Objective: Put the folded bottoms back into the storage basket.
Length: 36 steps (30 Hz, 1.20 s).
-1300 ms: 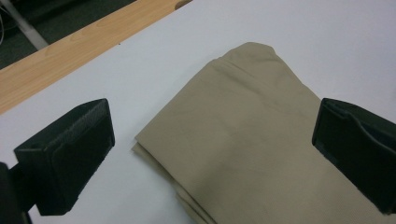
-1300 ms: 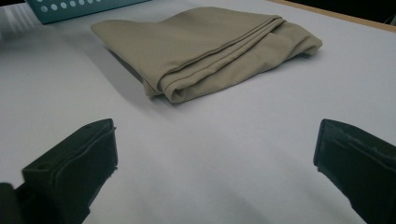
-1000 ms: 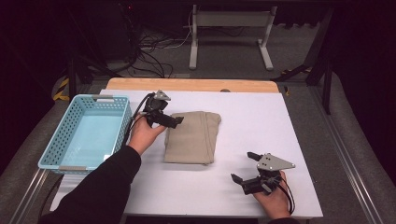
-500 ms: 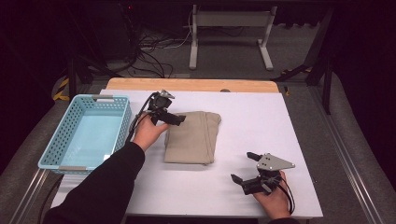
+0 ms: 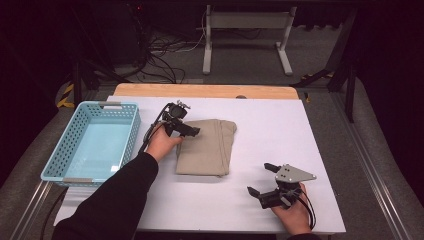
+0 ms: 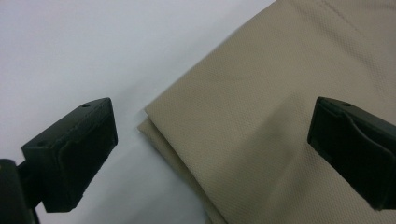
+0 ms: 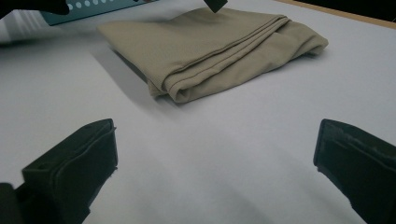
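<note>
Hovering wide open and empty, the left gripper [image 5: 192, 131] straddles a corner of the folded beige cloth [image 5: 206, 147] mid-surface [image 5: 280, 125]. Right gripper [image 5: 261, 178], likewise open and empty, rests well apart. Blue basket [image 5: 92, 141] stands left.

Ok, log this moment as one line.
left gripper: open, over folded beige cloth corner | right gripper: open, idle | basket: empty

Folded tan cloth [image 5: 206, 146] lying flat, centre of the high view.

It is a beige knit fabric folded into a rough rectangle, its layered folded edges showing in the upper middle of the right gripper view, one corner pointing toward the lower left in the left gripper view.
</note>
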Each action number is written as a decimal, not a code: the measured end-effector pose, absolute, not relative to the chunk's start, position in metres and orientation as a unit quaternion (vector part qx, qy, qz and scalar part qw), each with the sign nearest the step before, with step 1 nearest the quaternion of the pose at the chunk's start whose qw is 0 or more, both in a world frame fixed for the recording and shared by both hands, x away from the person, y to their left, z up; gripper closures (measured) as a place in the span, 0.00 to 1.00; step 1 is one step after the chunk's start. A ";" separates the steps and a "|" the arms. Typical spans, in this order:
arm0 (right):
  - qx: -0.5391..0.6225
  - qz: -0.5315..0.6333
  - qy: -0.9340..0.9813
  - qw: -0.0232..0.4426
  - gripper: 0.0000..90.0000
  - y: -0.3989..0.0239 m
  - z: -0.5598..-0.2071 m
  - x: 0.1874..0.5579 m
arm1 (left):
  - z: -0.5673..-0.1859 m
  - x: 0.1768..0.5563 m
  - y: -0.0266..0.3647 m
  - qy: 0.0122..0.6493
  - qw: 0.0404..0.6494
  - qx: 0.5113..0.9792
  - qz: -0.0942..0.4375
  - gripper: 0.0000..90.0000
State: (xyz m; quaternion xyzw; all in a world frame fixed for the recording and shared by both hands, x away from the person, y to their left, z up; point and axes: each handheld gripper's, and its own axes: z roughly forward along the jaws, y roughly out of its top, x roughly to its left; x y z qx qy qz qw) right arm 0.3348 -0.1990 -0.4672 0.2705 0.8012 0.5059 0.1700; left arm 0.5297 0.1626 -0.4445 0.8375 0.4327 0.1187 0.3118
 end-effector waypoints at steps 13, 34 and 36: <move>0.271 0.506 0.801 0.170 0.00 -0.199 -0.467 0.335 | -0.454 0.532 0.151 0.432 0.292 0.845 0.115 0.03; 0.270 0.505 0.802 0.172 0.01 -0.199 -0.467 0.334 | -0.464 0.531 0.149 0.439 0.305 0.838 0.113 0.04; 0.270 0.505 0.802 0.172 0.01 -0.199 -0.467 0.334 | -0.464 0.531 0.149 0.437 0.306 0.838 0.113 0.05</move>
